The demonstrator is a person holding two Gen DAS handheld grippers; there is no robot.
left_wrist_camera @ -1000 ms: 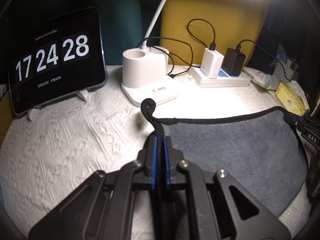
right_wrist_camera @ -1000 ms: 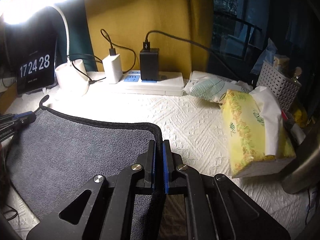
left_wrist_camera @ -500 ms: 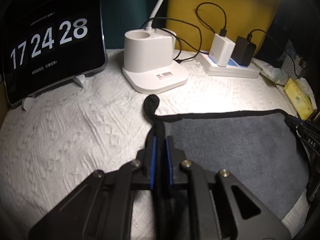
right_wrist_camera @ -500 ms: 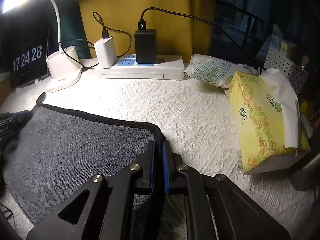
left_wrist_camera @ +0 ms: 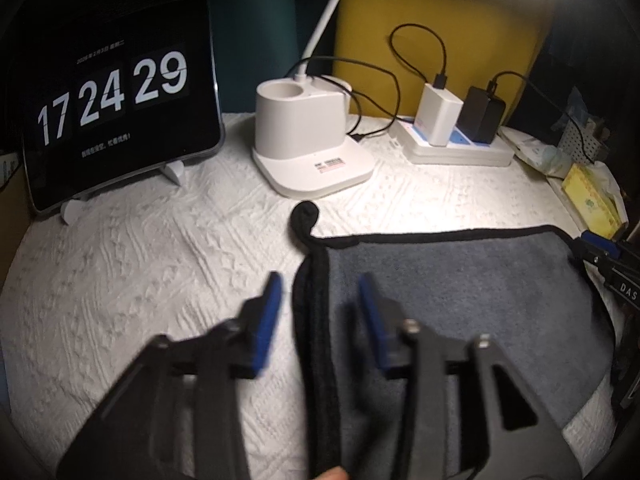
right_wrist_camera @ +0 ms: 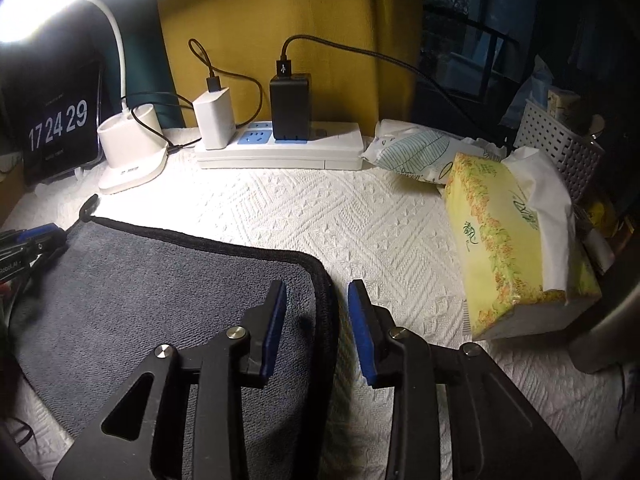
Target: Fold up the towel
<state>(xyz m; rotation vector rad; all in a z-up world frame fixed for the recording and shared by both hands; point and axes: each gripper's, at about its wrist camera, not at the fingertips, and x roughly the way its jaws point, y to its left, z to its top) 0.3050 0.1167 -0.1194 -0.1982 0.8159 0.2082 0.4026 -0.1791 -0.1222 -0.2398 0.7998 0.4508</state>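
Note:
A grey towel (left_wrist_camera: 460, 292) with a black hem lies flat on the white textured cloth; it also shows in the right wrist view (right_wrist_camera: 160, 280). Its hanging loop (left_wrist_camera: 305, 216) curls at the far left corner. My left gripper (left_wrist_camera: 320, 292) is open, its blue pads astride the towel's left hem, not gripping it. My right gripper (right_wrist_camera: 318, 300) is open too, its pads astride the right hem near the far right corner. The right gripper's tip (left_wrist_camera: 600, 246) shows at the towel's far right in the left wrist view.
Behind the towel stand a clock tablet (left_wrist_camera: 120, 100), a white lamp base (left_wrist_camera: 308, 136) and a power strip with chargers (right_wrist_camera: 280, 144). A yellow tissue pack (right_wrist_camera: 516, 240), a wipes pack (right_wrist_camera: 416, 152) and a white basket (right_wrist_camera: 560, 148) sit at right.
Both grippers have opened and let go of the towel's far corners. The towel now lies flat on the cloth. The clock went from 28 to 29.

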